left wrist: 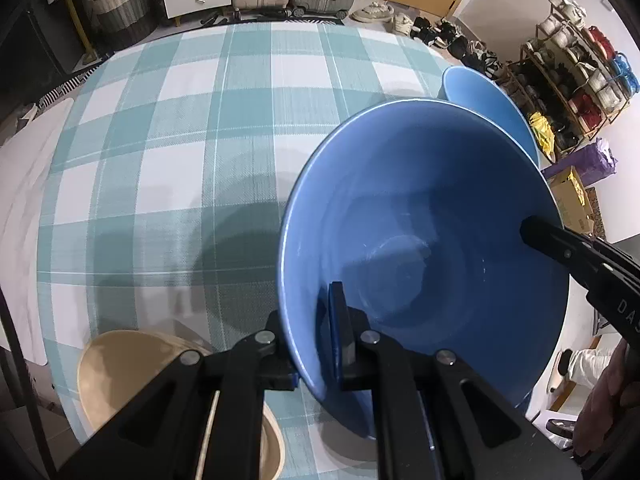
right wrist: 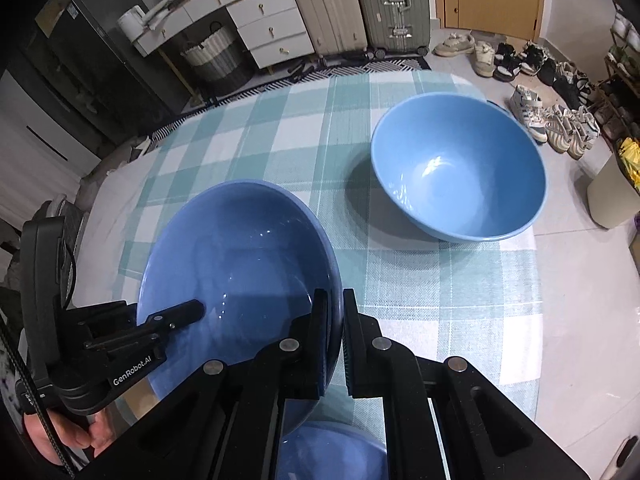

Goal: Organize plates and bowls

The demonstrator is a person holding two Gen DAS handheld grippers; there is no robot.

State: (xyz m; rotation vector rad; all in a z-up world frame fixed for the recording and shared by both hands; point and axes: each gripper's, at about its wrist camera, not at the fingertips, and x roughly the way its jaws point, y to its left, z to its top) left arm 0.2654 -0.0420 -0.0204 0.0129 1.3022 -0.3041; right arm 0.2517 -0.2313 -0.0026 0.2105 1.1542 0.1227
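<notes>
Blue glazed ceramic fills most of what both your cameras see: a dark blue bowl [left wrist: 424,248] sits tilted between your two grippers, and each of them is clamped on its rim. Your left gripper [left wrist: 316,348] pinches the bowl's near-left rim, with one finger [left wrist: 340,332] inside the bowl and the other outside against the wall. Your right gripper [right wrist: 334,344] does the same on the opposite side of the rim, one pad [right wrist: 320,340] inside and one outside, so the bowl is held at two points. In the left wrist view your right gripper's finger reaches over the far rim at the right; in the right wrist view your left gripper shows at the lower left with your hand [right wrist: 68,436] behind it. A light blue bowl [right wrist: 460,168] stands upright on the teal-and-white checked tablecloth [right wrist: 280,148], apart from the one you hold and farther toward the table's far right. A beige bowl [left wrist: 120,372] rests on the cloth just beside your left gripper, at the near-left edge. Another blue dish [right wrist: 332,456] shows under your right gripper, directly below the held bowl; whether they touch cannot be told. Suitcases [right wrist: 360,4], a white drawer unit [right wrist: 264,20] and rows of shoes [right wrist: 560,120] line the floor beyond the table.
</notes>
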